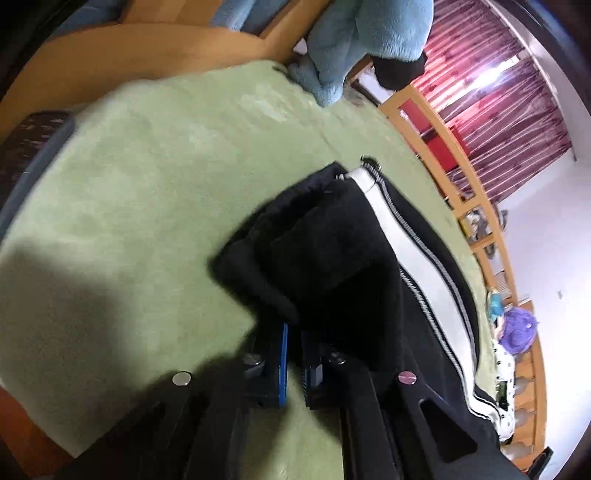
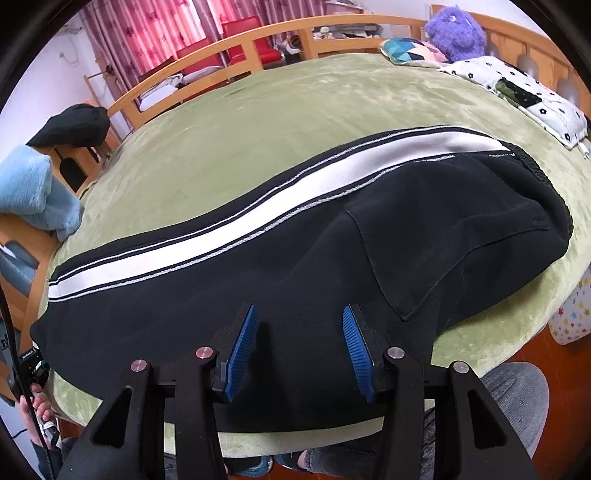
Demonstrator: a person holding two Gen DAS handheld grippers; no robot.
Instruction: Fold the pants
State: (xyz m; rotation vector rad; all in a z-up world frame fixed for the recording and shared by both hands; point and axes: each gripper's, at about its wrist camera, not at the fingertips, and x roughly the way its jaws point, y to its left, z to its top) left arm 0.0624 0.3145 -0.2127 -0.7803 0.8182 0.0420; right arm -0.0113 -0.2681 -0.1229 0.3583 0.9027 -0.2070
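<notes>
Black pants with a white side stripe lie flat across the green bed cover, waistband to the right. My right gripper is open and empty, its blue pads just above the black cloth near the front edge. In the left wrist view my left gripper is shut on the leg end of the pants, with the cloth bunched and lifted over the fingers.
A light blue fluffy blanket hangs at the foot of the bed, also in the right wrist view. Pillows and a purple plush toy lie at the head. A wooden bed rail runs along the far side.
</notes>
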